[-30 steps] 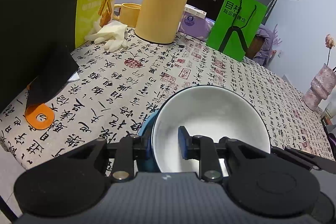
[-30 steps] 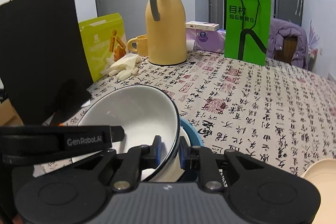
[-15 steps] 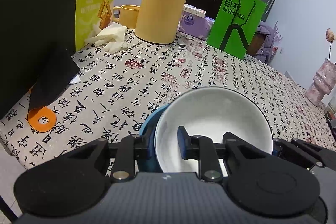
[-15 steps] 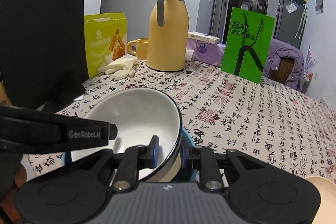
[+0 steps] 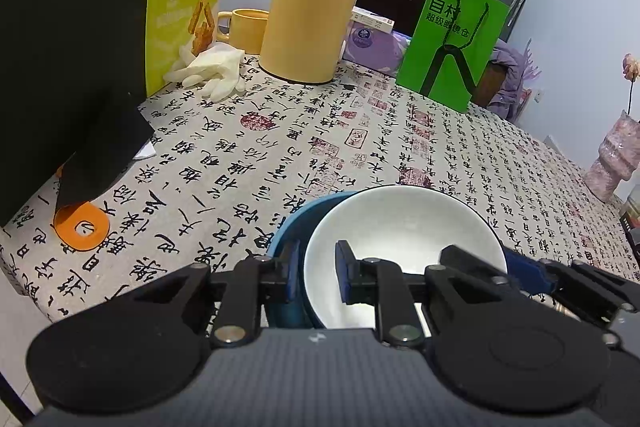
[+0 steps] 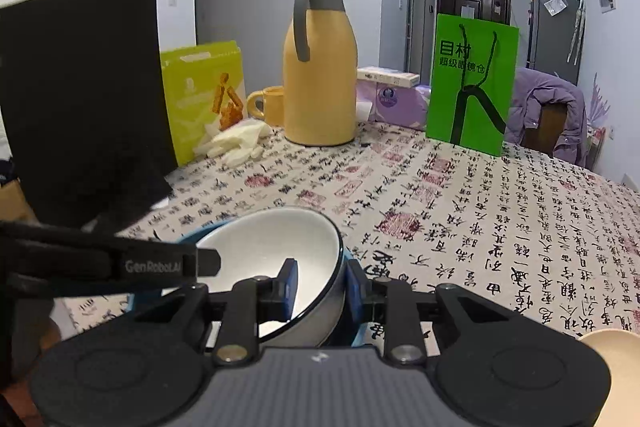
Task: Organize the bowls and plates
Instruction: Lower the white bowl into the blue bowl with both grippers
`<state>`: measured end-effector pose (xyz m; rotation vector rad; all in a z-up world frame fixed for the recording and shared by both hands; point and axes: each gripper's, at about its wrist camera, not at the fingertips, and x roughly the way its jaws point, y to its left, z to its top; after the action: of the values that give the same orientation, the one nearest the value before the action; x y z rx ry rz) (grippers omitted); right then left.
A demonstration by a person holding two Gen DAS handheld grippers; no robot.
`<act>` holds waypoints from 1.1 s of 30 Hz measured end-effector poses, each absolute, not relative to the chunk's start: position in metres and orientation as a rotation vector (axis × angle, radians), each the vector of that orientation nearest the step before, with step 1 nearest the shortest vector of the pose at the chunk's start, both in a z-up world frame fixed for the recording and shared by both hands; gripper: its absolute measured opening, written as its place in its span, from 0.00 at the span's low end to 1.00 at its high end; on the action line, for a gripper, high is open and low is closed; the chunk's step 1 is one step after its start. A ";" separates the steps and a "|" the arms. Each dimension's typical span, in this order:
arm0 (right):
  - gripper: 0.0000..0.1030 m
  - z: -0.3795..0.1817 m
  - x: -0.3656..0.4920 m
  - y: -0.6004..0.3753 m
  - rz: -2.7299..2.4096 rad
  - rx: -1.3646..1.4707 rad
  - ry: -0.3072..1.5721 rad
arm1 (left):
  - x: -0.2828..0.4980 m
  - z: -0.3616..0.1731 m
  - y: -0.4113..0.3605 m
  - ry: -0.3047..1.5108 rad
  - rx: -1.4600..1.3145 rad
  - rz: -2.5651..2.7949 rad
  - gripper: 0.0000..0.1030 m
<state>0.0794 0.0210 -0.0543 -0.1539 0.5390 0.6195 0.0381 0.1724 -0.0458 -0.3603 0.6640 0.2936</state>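
- Bowls nested near the table's near edge: white bowl (image 5: 400,223) inside blue bowl (image 5: 294,227), tilted, not yet seated flat.
- Left gripper (image 5: 318,273) pinching both rims at the left side, one finger outside the blue wall, the other inside the white bowl; jaws closed on the pair.
- Right gripper (image 6: 320,291) clamped on the white bowl's right rim, one pad inside, one outside; whether the outer pad also catches the blue rim, hard to tell.
- Seen from the right wrist: white bowl (image 6: 280,247) leaning, blue bowl (image 6: 188,239) showing as a thin arc around it.
- Judged progress: stacking of these two bowls mostly done; left to do, probably levelling the white bowl, letting go, and placing the stack.
- Beige plate (image 6: 612,359) at the near right edge, apart from the bowls, likely yet to be sorted.
- Far side of the table (image 5: 400,131): yellow jug (image 5: 308,7), mug (image 5: 244,29), green bag (image 5: 456,43), gloves (image 5: 216,71); black bag (image 6: 80,87) at far left. None in the way.
- No other plates or bowls visible.
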 end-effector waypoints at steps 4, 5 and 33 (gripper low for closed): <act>0.20 -0.048 0.076 0.013 0.639 -0.137 0.528 | 0.038 -0.046 0.174 0.662 -0.373 0.289 0.19; 0.16 -0.049 0.076 0.012 0.635 -0.135 0.532 | 0.037 -0.046 0.174 0.661 -0.375 0.288 0.19; 0.15 -0.062 0.090 0.001 0.639 0.000 0.623 | 0.040 -0.042 0.174 0.686 -0.408 0.309 0.20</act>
<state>0.0899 0.0007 -0.0619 0.0003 0.6231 0.6389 0.0404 0.1739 -0.0417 -0.4079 0.6859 0.3092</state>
